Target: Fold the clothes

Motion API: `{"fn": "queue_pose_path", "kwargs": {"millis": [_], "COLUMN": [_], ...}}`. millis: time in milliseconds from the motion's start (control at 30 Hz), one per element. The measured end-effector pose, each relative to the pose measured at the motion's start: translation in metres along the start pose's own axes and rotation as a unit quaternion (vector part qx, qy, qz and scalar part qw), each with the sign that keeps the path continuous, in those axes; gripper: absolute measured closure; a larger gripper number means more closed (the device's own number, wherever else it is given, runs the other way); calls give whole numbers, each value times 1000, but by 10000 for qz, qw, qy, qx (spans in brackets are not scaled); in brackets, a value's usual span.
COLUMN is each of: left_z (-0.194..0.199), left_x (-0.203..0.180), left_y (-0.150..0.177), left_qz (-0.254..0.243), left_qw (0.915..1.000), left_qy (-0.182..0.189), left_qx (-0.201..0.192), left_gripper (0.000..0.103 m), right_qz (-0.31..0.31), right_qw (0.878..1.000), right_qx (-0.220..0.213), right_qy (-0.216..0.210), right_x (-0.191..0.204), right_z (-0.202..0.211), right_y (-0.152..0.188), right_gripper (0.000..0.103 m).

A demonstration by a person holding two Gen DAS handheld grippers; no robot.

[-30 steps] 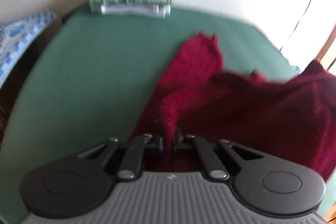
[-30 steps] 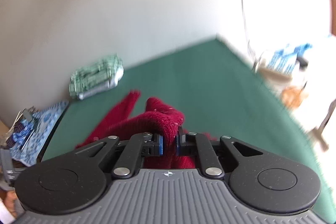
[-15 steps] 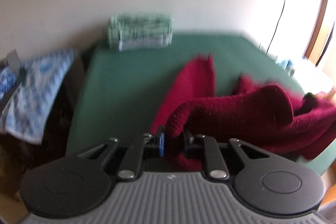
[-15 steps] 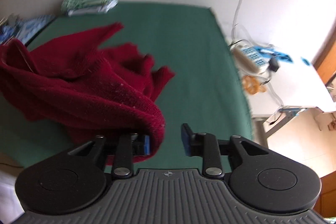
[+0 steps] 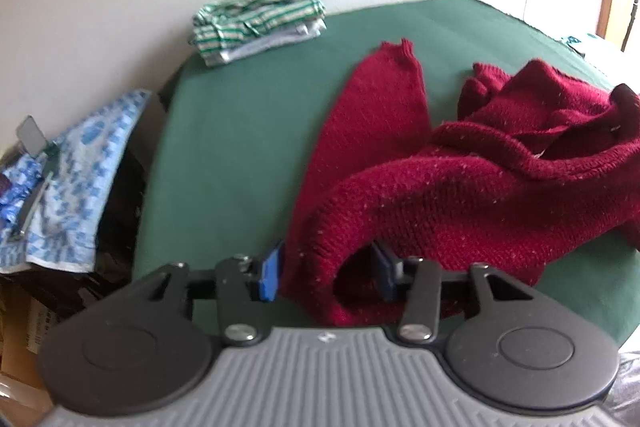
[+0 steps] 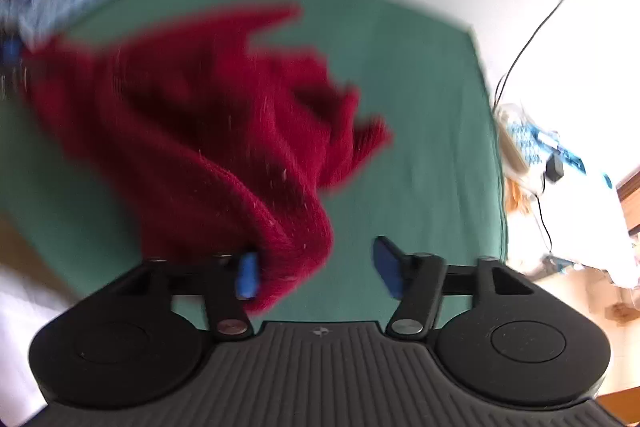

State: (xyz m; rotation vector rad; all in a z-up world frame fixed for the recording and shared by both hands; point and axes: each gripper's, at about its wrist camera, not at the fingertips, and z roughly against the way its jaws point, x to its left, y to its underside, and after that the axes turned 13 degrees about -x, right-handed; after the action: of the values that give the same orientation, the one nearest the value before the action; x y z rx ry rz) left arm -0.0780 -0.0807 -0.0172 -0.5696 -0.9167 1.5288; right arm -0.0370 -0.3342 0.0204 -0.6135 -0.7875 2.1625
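Observation:
A dark red knitted sweater (image 5: 460,187) lies crumpled on the green table (image 5: 240,131), one sleeve stretched toward the far side. My left gripper (image 5: 328,273) is over the table's near edge with its jaws opening; a fold of the sweater's hem sits loosely between the blue pads (image 5: 272,271), which no longer press on it. In the blurred right wrist view the sweater (image 6: 192,115) spreads to the left. My right gripper (image 6: 316,269) is opening too; a sweater edge rests against its left pad (image 6: 246,275), with open space to the right pad.
A stack of folded green-striped and white clothes (image 5: 258,23) sits at the table's far edge by the wall. A blue-patterned cloth (image 5: 68,171) drapes over dark clutter left of the table. To the right of the table are a white surface with cables and a power strip (image 6: 516,143).
Both grippers went from shut on sweater folds to parted jaws, so the fabric now sits loose. Both views swung: the sweater dropped from being lifted and lies lower on the table.

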Motion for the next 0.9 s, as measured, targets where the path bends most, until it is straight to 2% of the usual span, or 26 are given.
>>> {"fn": "queue_pose_path", "kwargs": {"millis": [33,100,133,167,200,267,333,433,500,567,600,633,667,700,800,833,867,900], "left_z": [-1,1,3,5,7,8,7,-9,-21,-26,-27,-28,-30,-32,-31,-30,-30,-29], "left_x": [1,4,8,11,14,19,23,24,20,12,9,6,4,4,3,3,4,4], "left_y": [1,0,-1,-2,-5,-10,-13,-11,-6,-3,-2,-2,-1,-2,-4,-3,-3,-1], "left_qz": [5,50,132,214,260,262,249,341,308,219,195,170,162,173,185,177,162,145], "left_qw": [10000,9999,9997,9992,9988,9982,9980,9979,9973,9976,9977,9977,9976,9971,9972,9972,9972,9972], "left_qy": [20,108,214,326,411,490,516,543,658,655,650,646,667,722,716,719,722,725], "left_qx": [17,19,-6,-49,-107,-204,-253,-95,100,100,84,68,85,139,58,49,63,75], "left_gripper": [52,46,42,32,23,18,18,19,24,27,37,46,64,77,85,85,85,85], "right_qz": [-219,-782,-978,-1087,-1082,-1006,-1113,-986,-694,-422,-230,-98,-190,-354,-1573,-1656,-1647,-1627], "right_qw": [9993,9909,9855,9819,9828,9870,9865,9893,9931,9946,9955,9963,9967,9959,9811,9786,9787,9793], "right_qx": [-123,-627,-870,-1044,-1111,-1048,-941,-707,-589,-709,-804,-835,-776,-738,-801,-798,-817,-846], "right_qy": [-293,-898,-1084,-1148,-1000,-693,-746,-812,-744,-624,-452,-162,132,393,793,924,919,854], "right_x": [-6,-17,-19,-19,-16,-8,-3,8,17,26,30,31,26,19,-18,-22,-24,-25], "right_z": [9,33,40,43,41,30,19,4,0,3,4,1,-5,-11,-19,-19,-13,-7], "right_y": [1,-3,-6,-8,-8,-8,-6,0,6,8,10,11,9,7,1,0,-1,-2], "right_gripper": [65,62,52,40,37,40,45,45,45,48,52,73,90,90,89,88,81,79]}}
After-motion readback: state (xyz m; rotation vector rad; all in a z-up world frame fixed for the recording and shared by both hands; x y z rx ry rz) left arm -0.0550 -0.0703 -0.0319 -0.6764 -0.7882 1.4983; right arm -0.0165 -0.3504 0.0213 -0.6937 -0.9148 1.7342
